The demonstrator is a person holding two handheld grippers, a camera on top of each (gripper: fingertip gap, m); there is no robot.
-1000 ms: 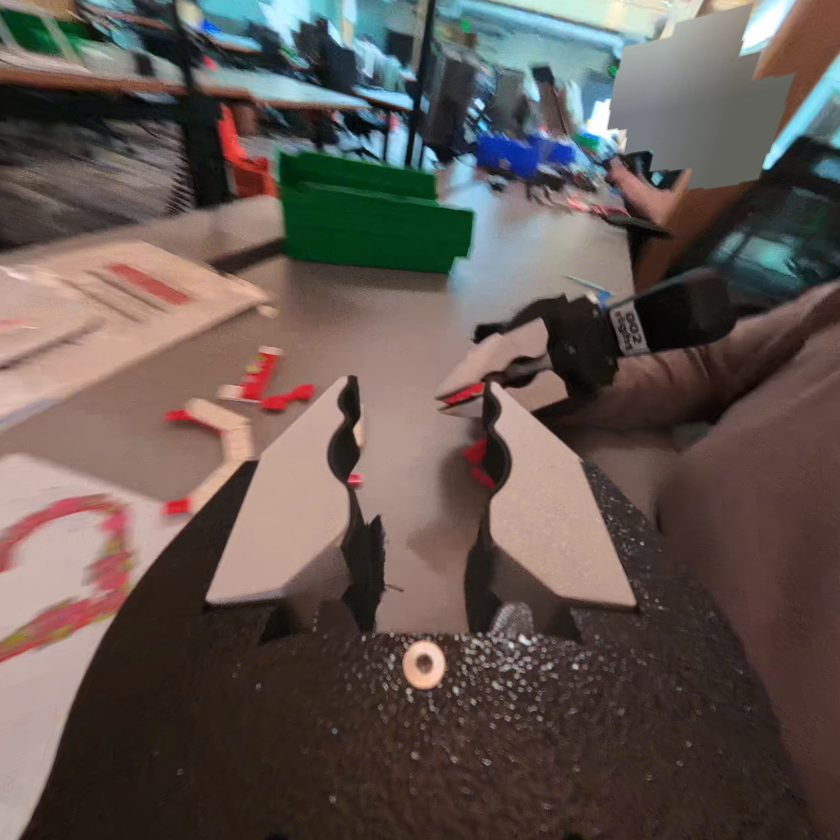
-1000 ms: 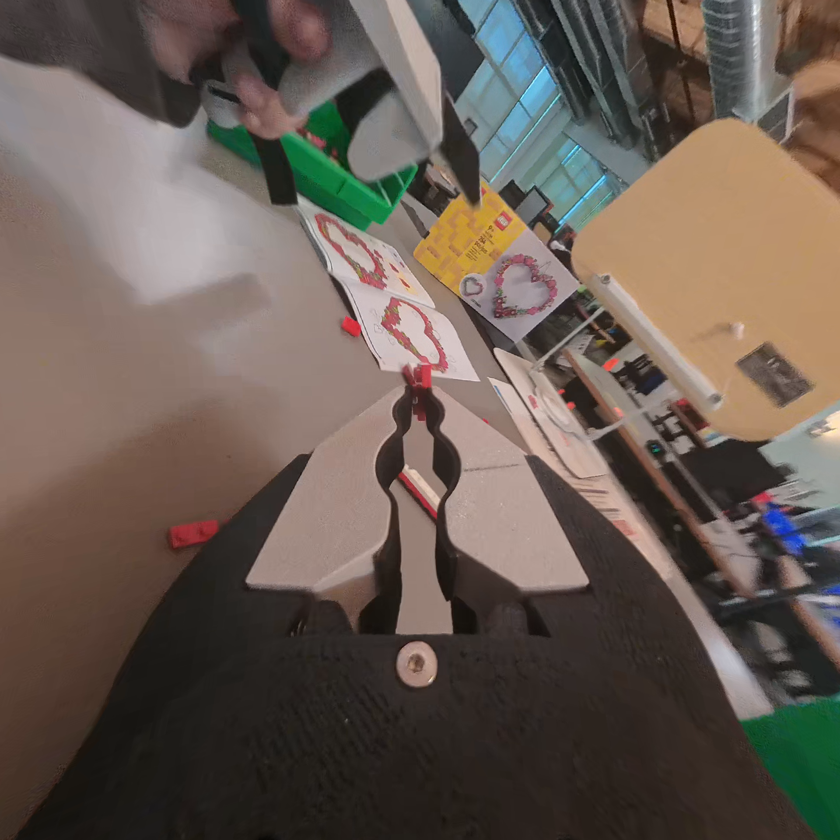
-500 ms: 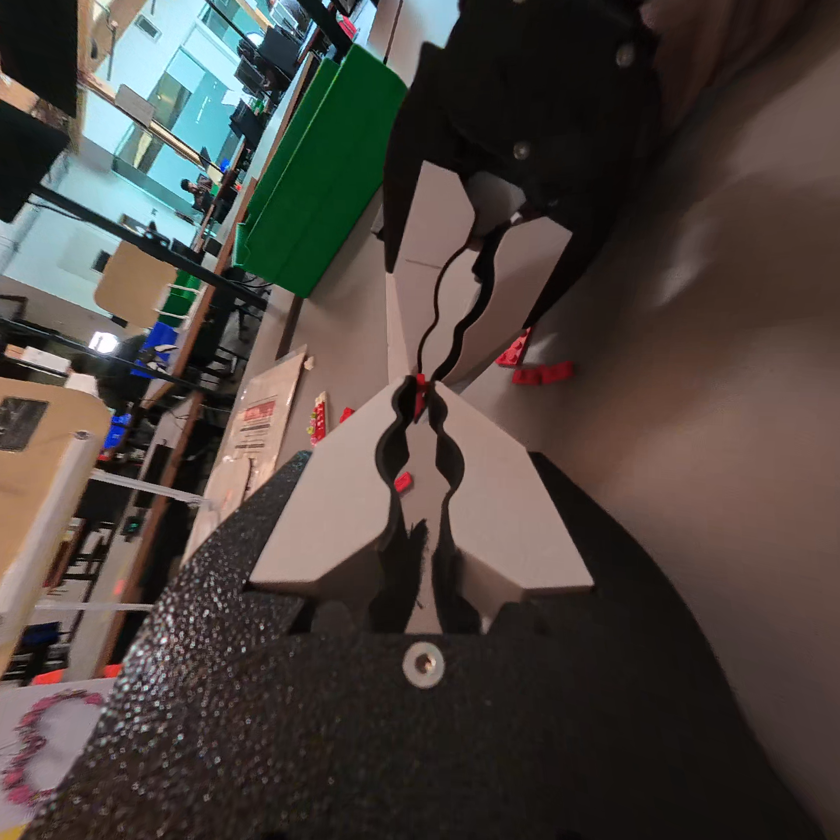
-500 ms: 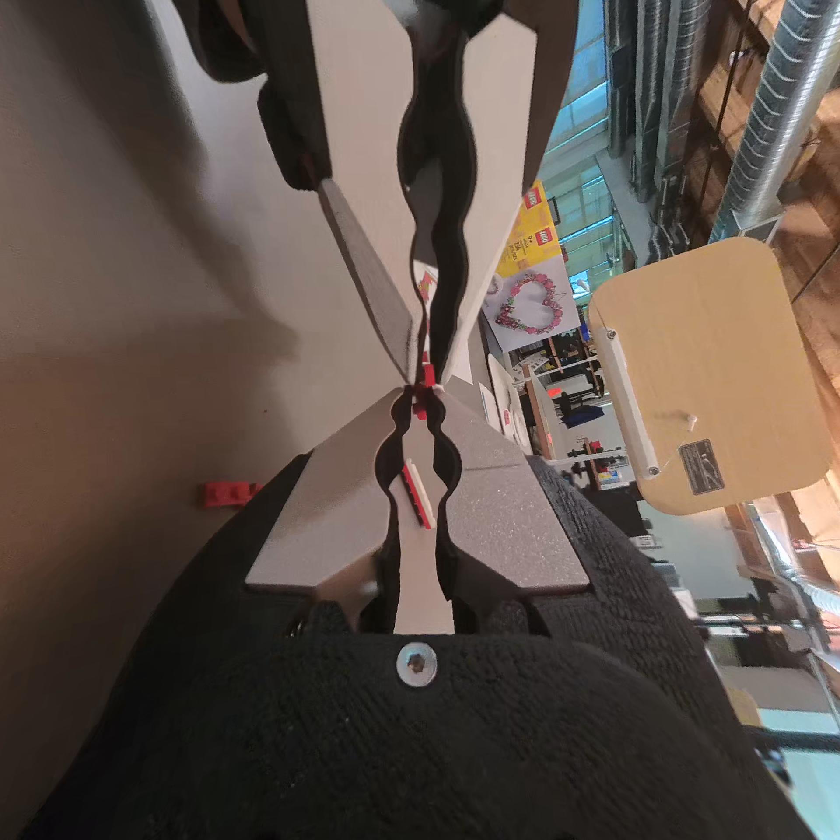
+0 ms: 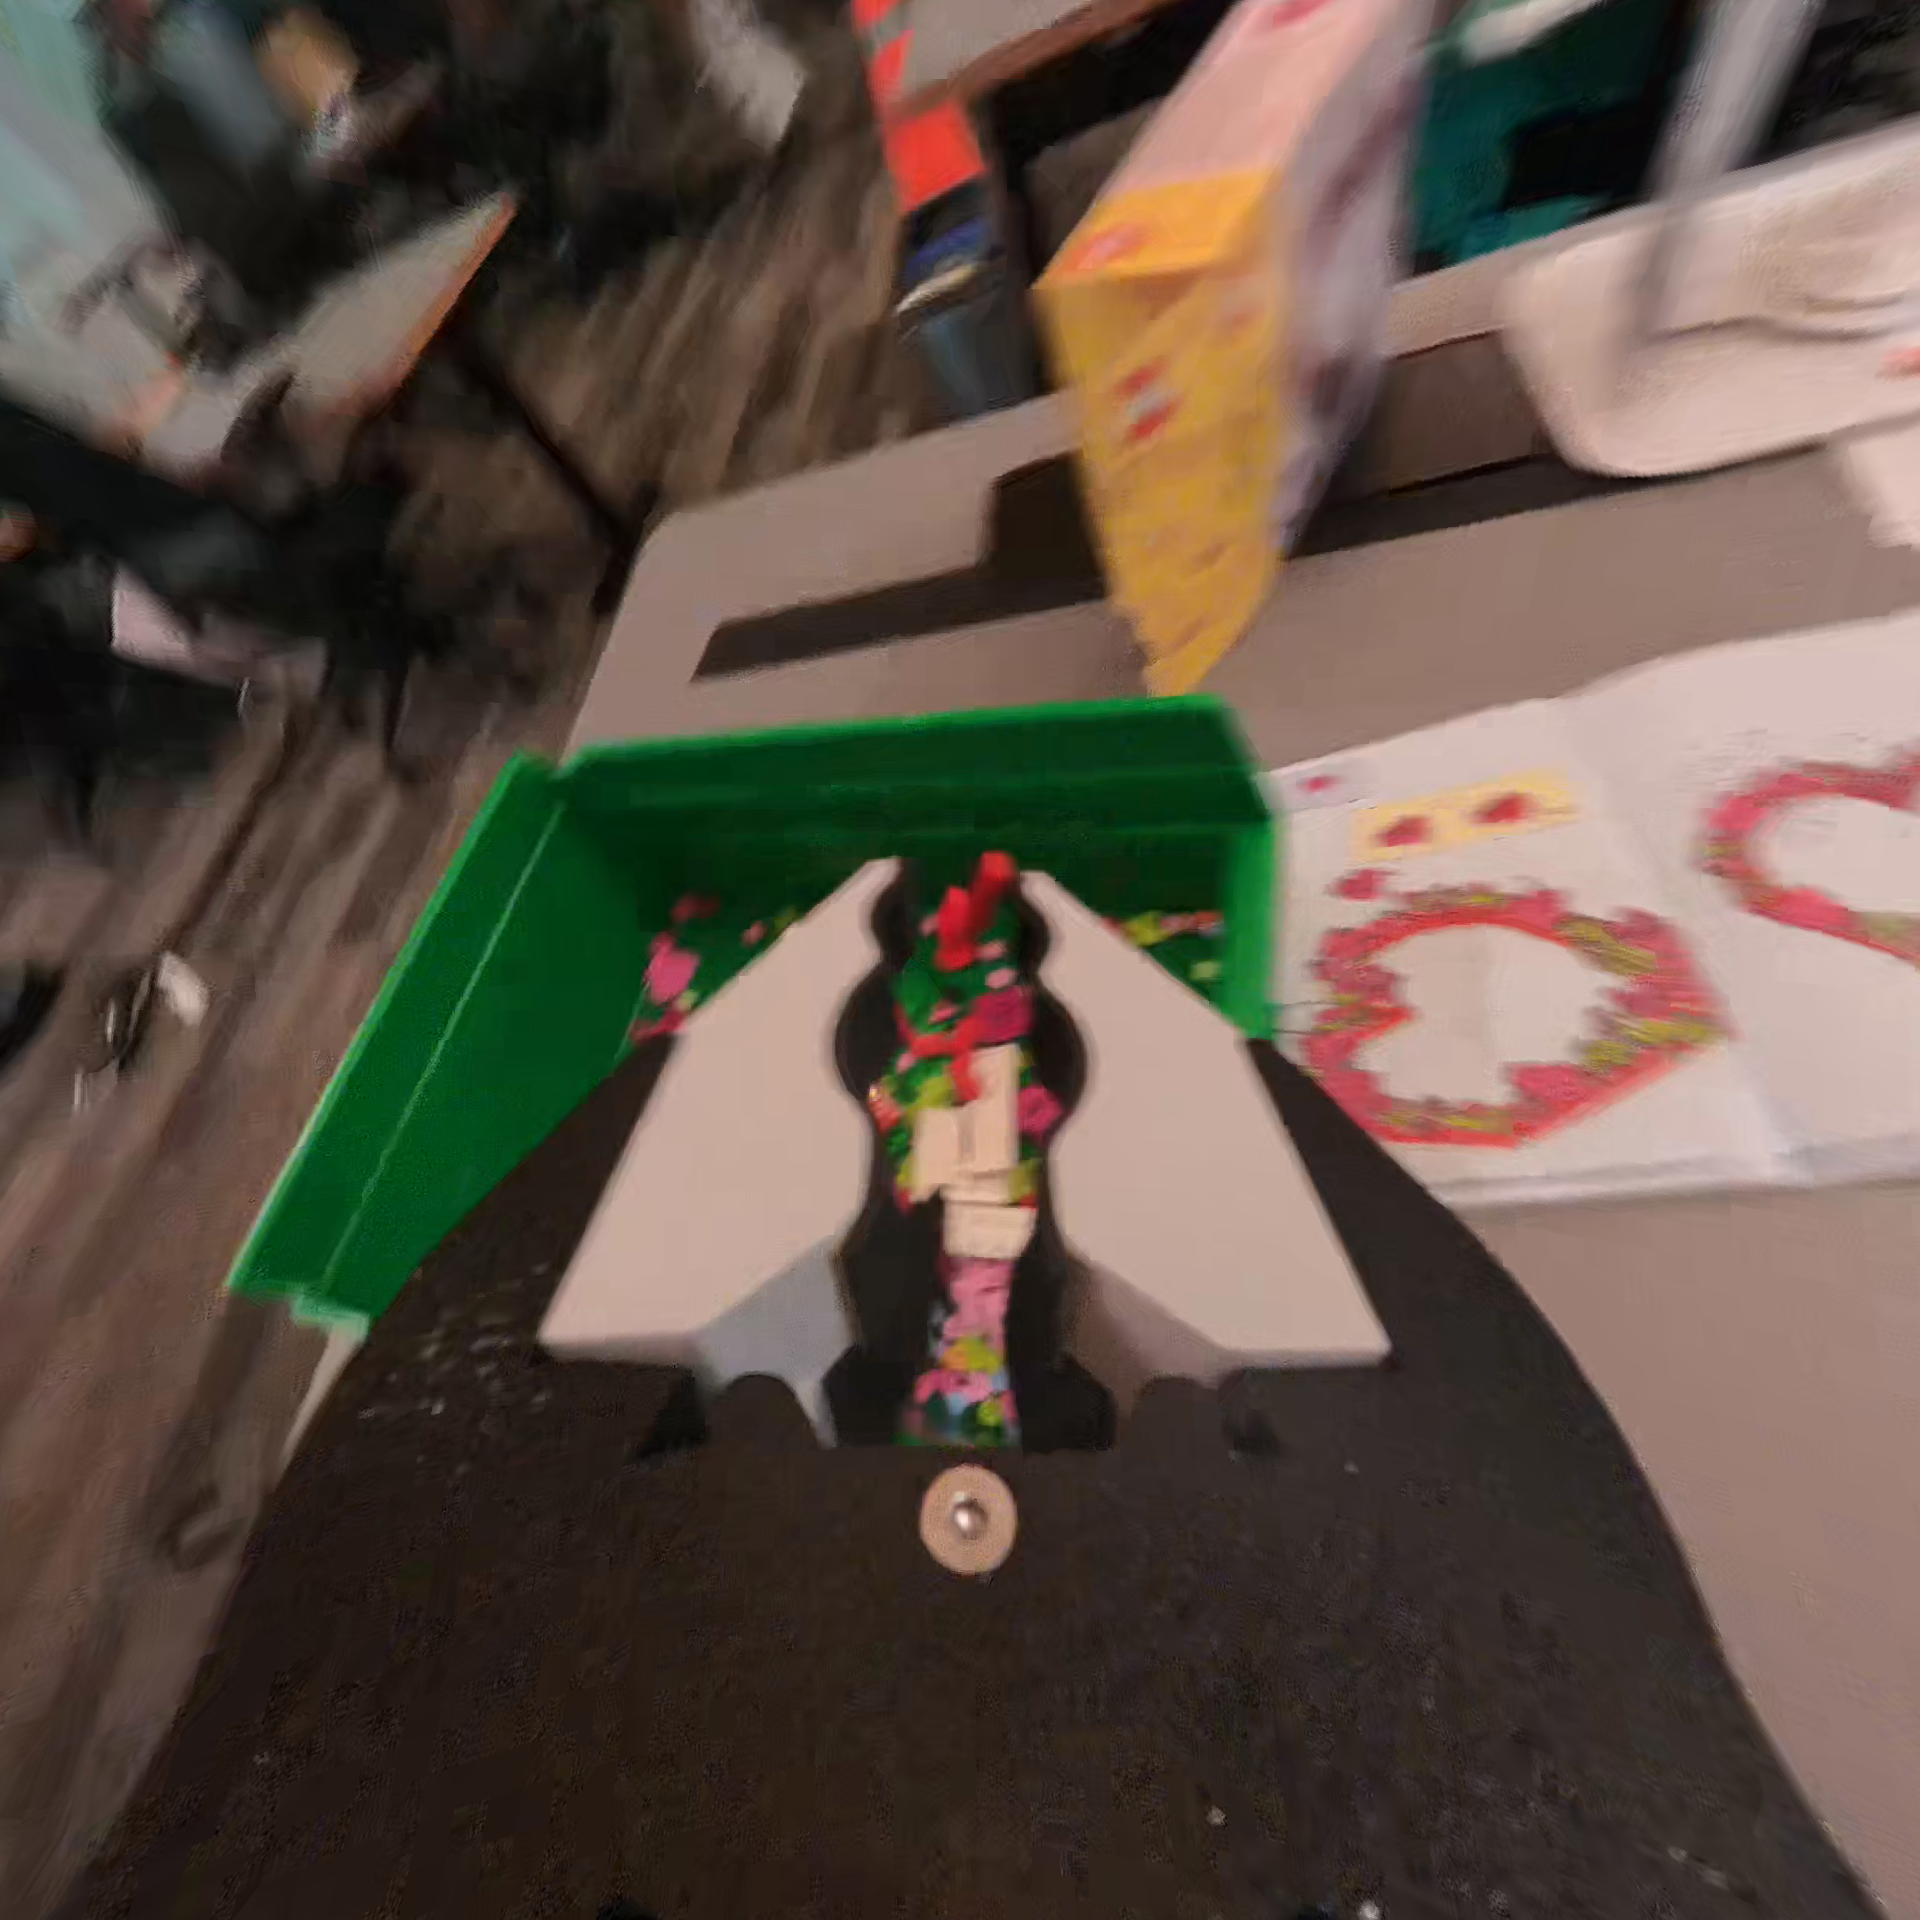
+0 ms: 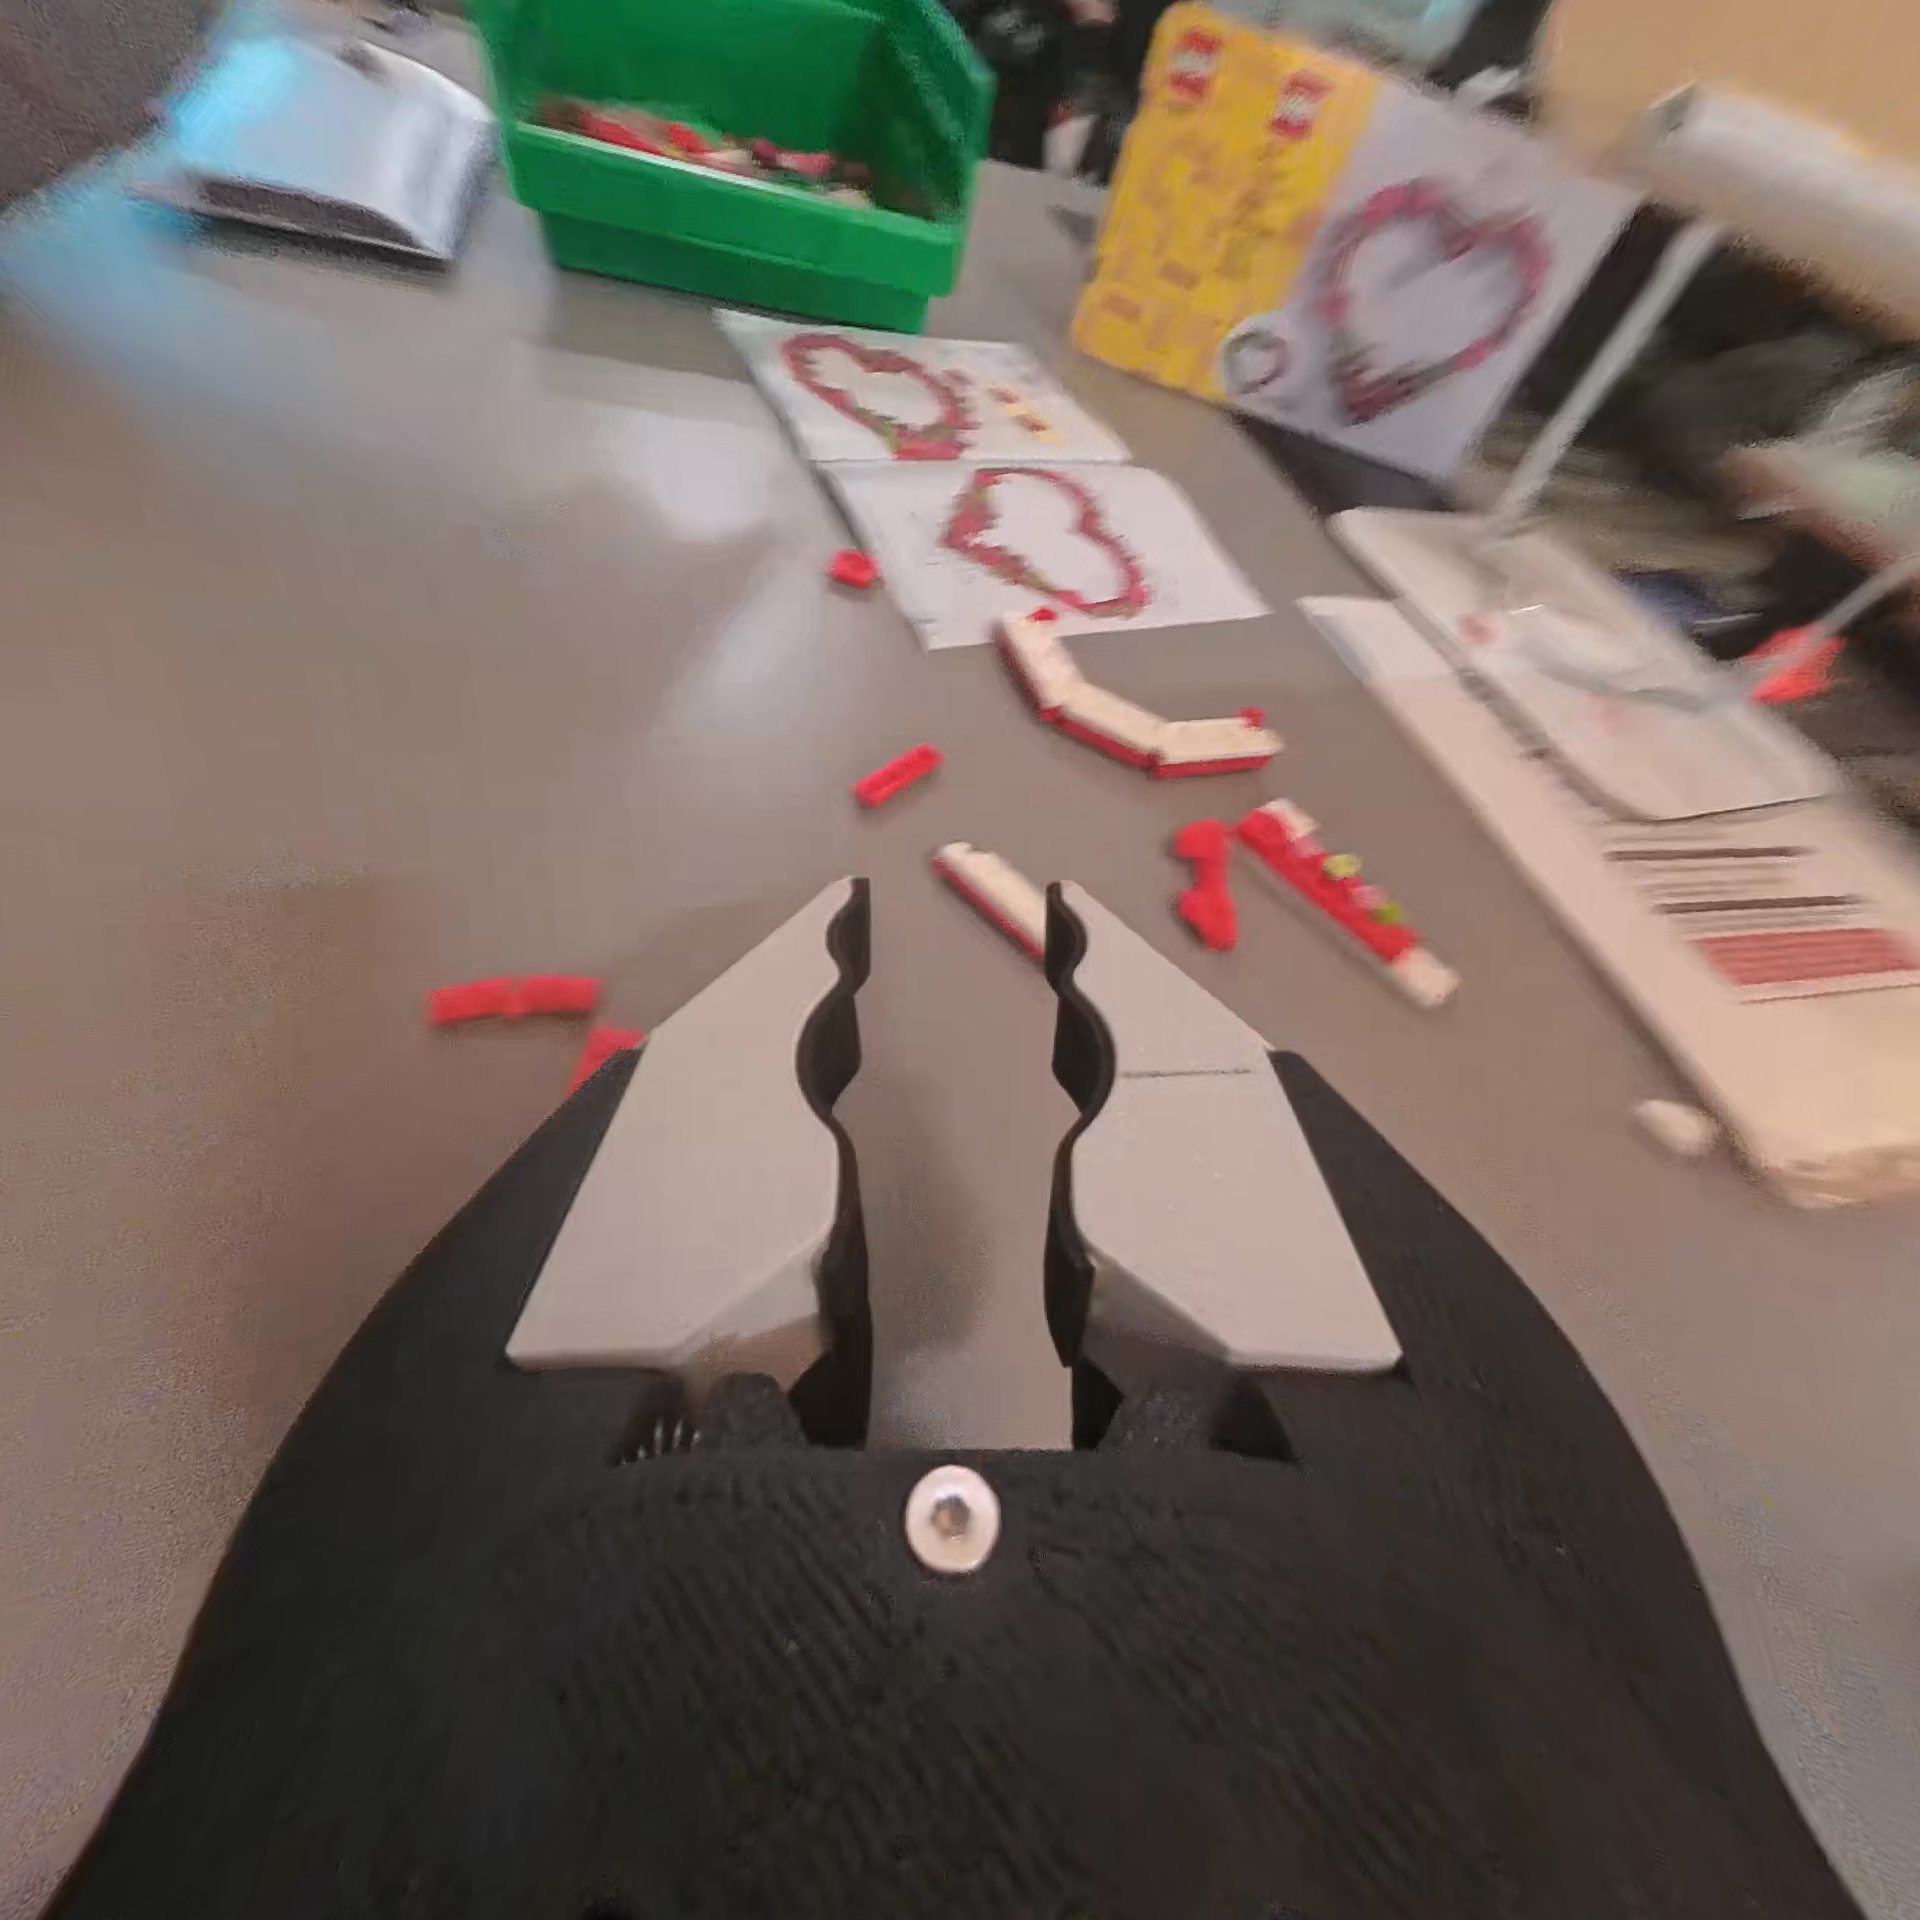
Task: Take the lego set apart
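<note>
Inside green bin [image 5: 447, 1049], mixed lego pieces [image 5: 971, 1143] lie heaped.

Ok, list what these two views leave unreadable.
- Left wrist view: motion blur; the red piece at the left gripper tips over the green bin may be pinched or already loose.
- Right wrist view: right gripper covers part of the white strip.
</note>
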